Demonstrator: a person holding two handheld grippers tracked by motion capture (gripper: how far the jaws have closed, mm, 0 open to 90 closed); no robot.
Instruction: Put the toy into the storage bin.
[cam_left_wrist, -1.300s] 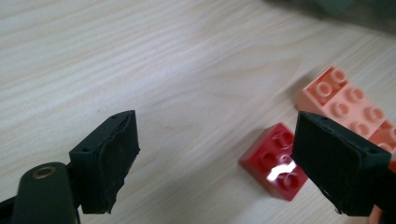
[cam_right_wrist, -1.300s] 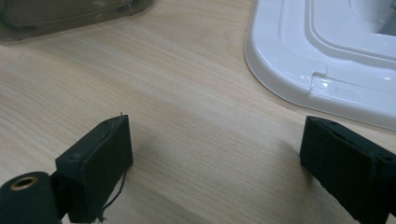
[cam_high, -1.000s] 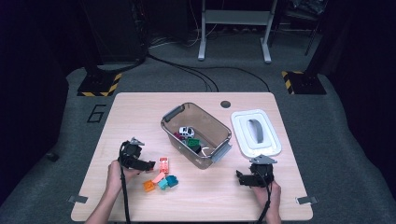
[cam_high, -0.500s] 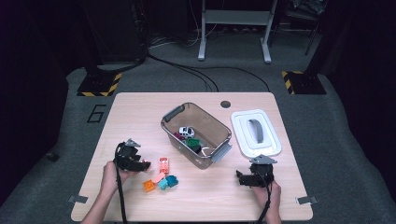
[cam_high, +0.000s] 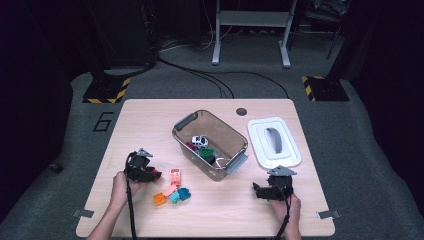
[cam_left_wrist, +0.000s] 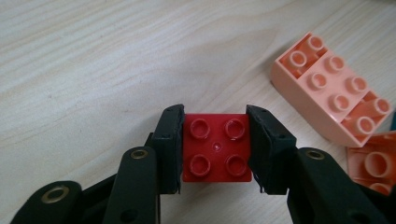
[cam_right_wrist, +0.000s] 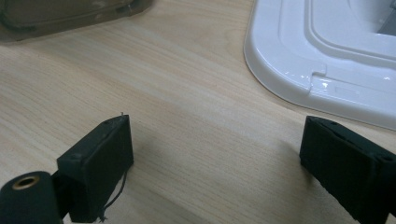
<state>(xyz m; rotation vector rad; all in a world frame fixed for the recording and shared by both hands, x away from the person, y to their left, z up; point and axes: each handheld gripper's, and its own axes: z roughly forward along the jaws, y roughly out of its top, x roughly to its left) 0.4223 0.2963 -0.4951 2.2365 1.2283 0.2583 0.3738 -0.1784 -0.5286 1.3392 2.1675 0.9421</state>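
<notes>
A small red brick (cam_left_wrist: 217, 148), square with four round studs on its glossy plastic top, sits low in the middle of the left gripper view on pale, fine-grained wood, and the left gripper (cam_left_wrist: 215, 144) has just been closing on it: its two matte black pads now press flat against the brick's opposite sides, pinching it. In the high view the brick (cam_high: 155, 173) lies left of centre in the lower half of the frame, at the tip of the left gripper (cam_high: 150, 174), whose hand (cam_high: 121, 183) comes up from the bottom edge with the forearm slanting slightly rightward. Just right of the brick, apart from it, a longer salmon-pink brick (cam_left_wrist: 334, 93) with two rows of studs lies tilted, and an orange brick (cam_left_wrist: 373, 161) is cut off by the right edge. Below and right of these in the high view lie two teal bricks (cam_high: 179, 195). A translucent brownish bin (cam_high: 186, 122) with grey handles stands at the centre of the table (cam_high: 150, 117), holding a toy car and other small toys; its white, smooth, round-cornered lid (cam_high: 260, 152) lies flat to its right. The right gripper (cam_right_wrist: 215, 154) hovers low over bare wood at lower right, jaws spread wide with nothing between them, the lid's rim just beyond. Open tabletop stretches along the left and near edges.
</notes>
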